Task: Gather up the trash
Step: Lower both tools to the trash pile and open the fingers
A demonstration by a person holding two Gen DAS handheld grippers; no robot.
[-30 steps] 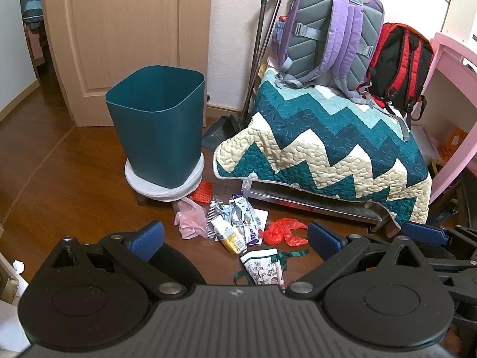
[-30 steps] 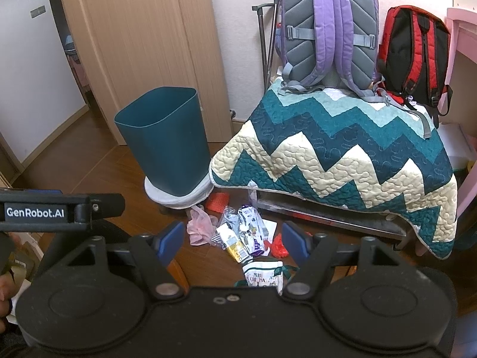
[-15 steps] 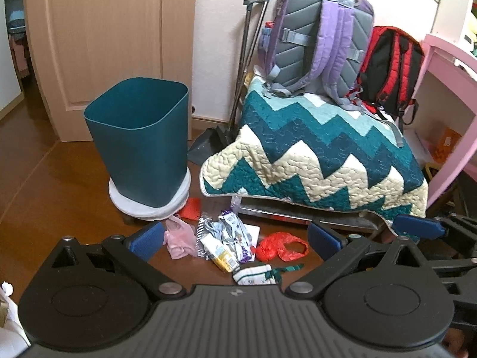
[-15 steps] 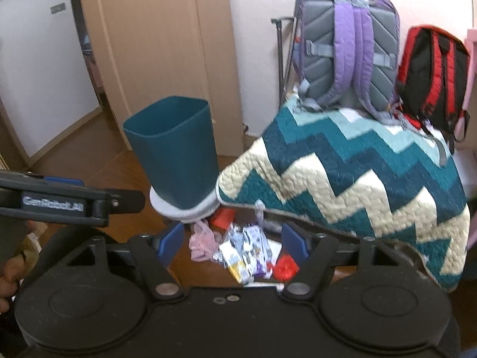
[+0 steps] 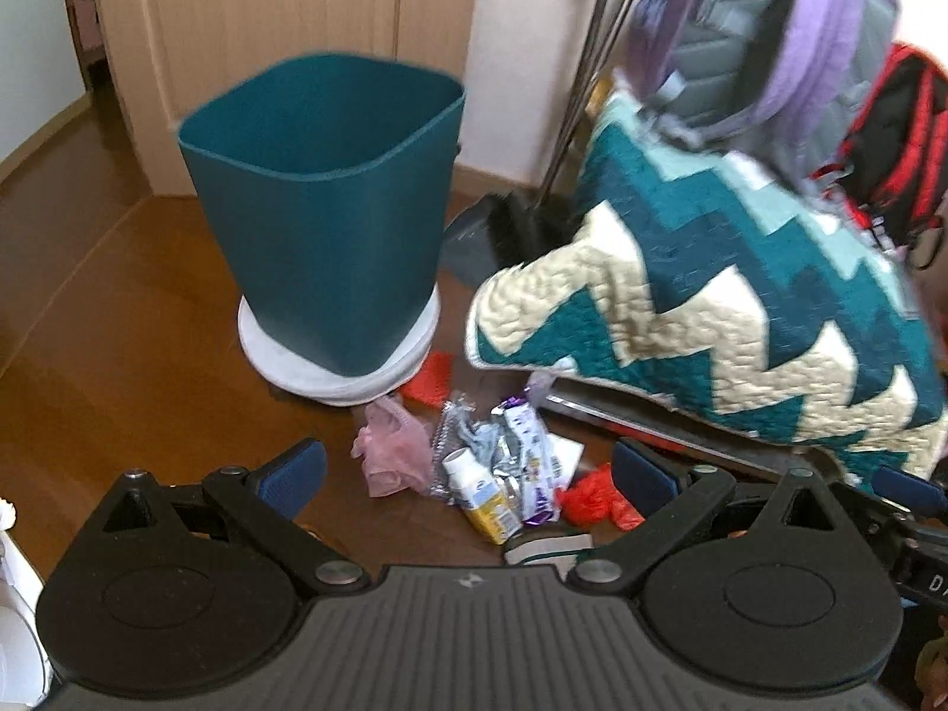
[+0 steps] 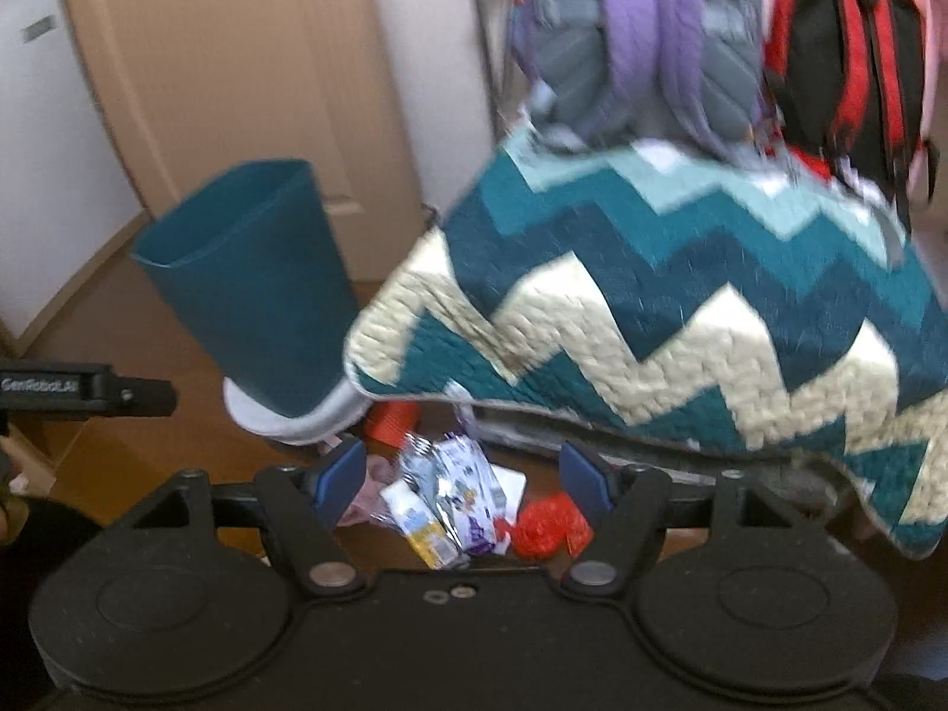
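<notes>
A teal trash bin (image 5: 332,201) stands on a white round base (image 5: 308,364) on the wood floor; it also shows in the right wrist view (image 6: 255,284). In front of it lies a pile of trash: a pink plastic bag (image 5: 391,453), silver and purple wrappers (image 5: 521,450), a small white and yellow bottle (image 5: 483,497), a red crumpled bag (image 5: 595,495) and a red piece (image 5: 429,379). My left gripper (image 5: 468,474) is open and empty above the pile. My right gripper (image 6: 465,477) is open and empty, with the wrappers (image 6: 462,489) and red bag (image 6: 542,524) between its fingers.
A teal and cream zigzag quilt (image 5: 711,296) covers low furniture at the right, with a purple-grey backpack (image 5: 764,47) and a red-black backpack (image 5: 894,136) on it. A dustpan and broom (image 5: 503,231) lean by the wall. A wooden door (image 5: 284,29) is behind the bin.
Both grippers have moved forward and down toward the trash pile, so bin and pile look larger. Both views are blurred from motion. The jaws stay open.
</notes>
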